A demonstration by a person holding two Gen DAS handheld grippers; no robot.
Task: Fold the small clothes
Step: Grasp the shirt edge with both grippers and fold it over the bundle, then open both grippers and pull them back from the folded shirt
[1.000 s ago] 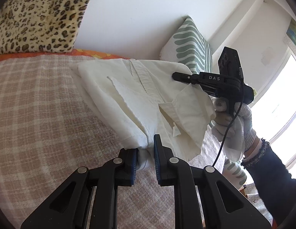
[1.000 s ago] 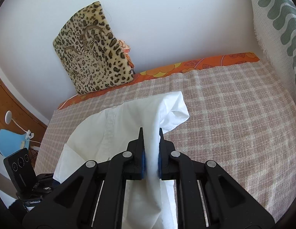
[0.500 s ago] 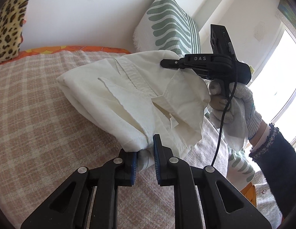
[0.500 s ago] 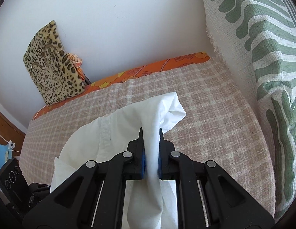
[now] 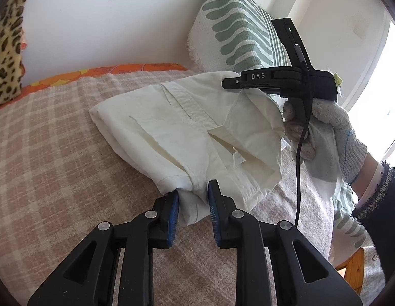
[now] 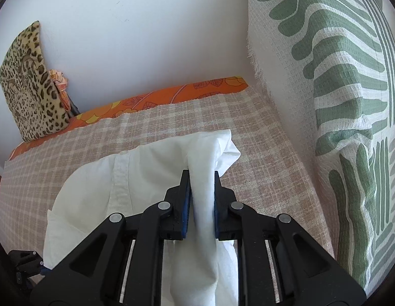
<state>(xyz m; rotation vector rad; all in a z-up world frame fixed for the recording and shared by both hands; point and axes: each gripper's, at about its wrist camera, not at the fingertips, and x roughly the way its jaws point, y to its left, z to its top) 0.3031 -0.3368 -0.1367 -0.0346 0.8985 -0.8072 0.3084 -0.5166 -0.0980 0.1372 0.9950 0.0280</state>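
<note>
A small white shirt hangs between my two grippers above a pink checked bed cover. My left gripper is shut on a bunched corner of the shirt at its near end. My right gripper, seen side-on in the left wrist view, pinches the shirt's far edge near the collar. In the right wrist view the right gripper is shut on a thick fold of the white shirt, which drapes to the left and down below the fingers.
A green-and-white patterned cushion stands close on the right against the wall. A leopard-print cushion leans at the far left. An orange floral sheet edges the bed cover along the wall. A bright window lies to the right.
Both grippers have carried the shirt to the right, toward the green cushion, which now fills more of both views. Both grips on the shirt are unchanged.
</note>
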